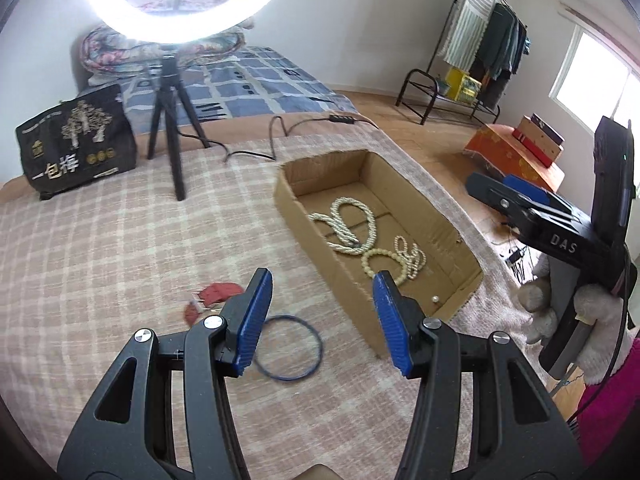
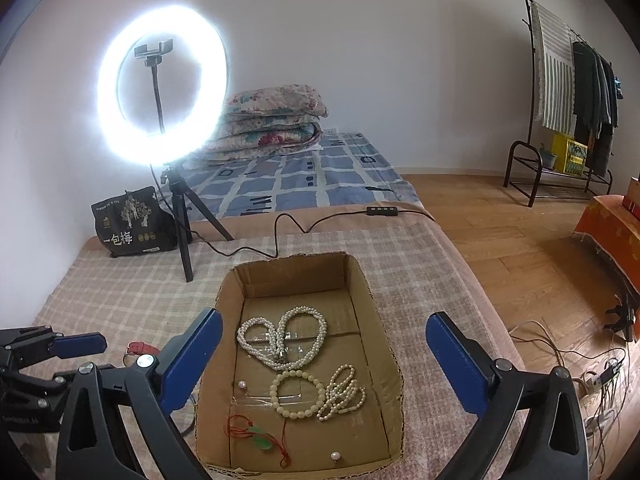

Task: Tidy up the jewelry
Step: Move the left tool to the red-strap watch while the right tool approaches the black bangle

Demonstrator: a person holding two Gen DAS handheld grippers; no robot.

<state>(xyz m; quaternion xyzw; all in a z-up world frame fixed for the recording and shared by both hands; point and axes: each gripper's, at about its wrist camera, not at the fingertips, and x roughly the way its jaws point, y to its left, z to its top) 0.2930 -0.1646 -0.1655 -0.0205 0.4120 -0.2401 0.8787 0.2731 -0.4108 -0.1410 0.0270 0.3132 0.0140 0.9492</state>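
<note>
An open cardboard box (image 1: 452,236) (image 2: 384,320) sits on the plaid blanket. It holds a long pearl necklace (image 2: 280,336) (image 1: 348,224), a cream bead bracelet (image 2: 298,394), a small pearl strand (image 2: 344,394), a red cord with green pendant (image 2: 260,436) and loose pearls. On the blanket left of the box lie a dark blue ring (image 1: 290,348) and a red watch strap (image 1: 212,296) (image 2: 138,347). My left gripper (image 1: 322,316) is open and empty above the blue ring. My right gripper (image 2: 320,360) is open and empty above the box.
A lit ring light on a black tripod (image 2: 180,216) (image 1: 168,112) stands behind the box, its cable (image 2: 288,224) trailing across the blanket. A black printed bag (image 1: 76,140) sits at the back left. The bed edge and wooden floor (image 2: 500,240) lie to the right.
</note>
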